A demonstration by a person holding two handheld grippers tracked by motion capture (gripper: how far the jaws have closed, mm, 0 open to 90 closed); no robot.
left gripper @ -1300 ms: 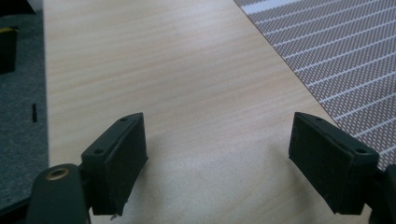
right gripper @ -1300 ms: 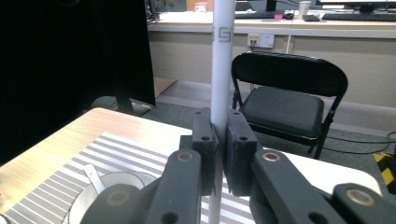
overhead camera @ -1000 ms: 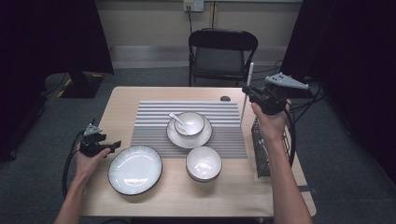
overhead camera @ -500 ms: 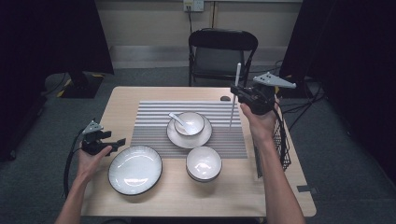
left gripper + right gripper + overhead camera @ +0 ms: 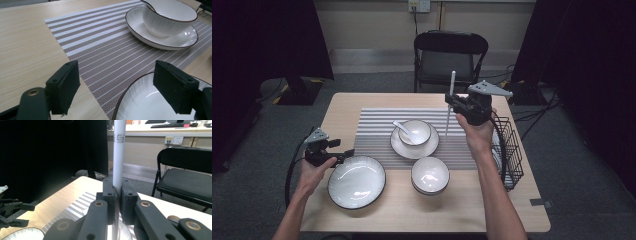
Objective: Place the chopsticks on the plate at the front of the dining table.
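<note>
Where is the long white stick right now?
In the high view the white stick stands upright in the right gripper, held above the striped placemat, just right of the bowl with the spoon.

Our two handheld grippers, bare forearms

We hold a black left gripper [image 5: 343, 152] and right gripper [image 5: 450, 102], each topped by a grey three-cornered plate, with brass-ringed screws, blocky black jaws, and trailing black cables.

Even overhead light on the table [image 5: 362, 107], dark surroundings, near tongs softly blurred.
</note>
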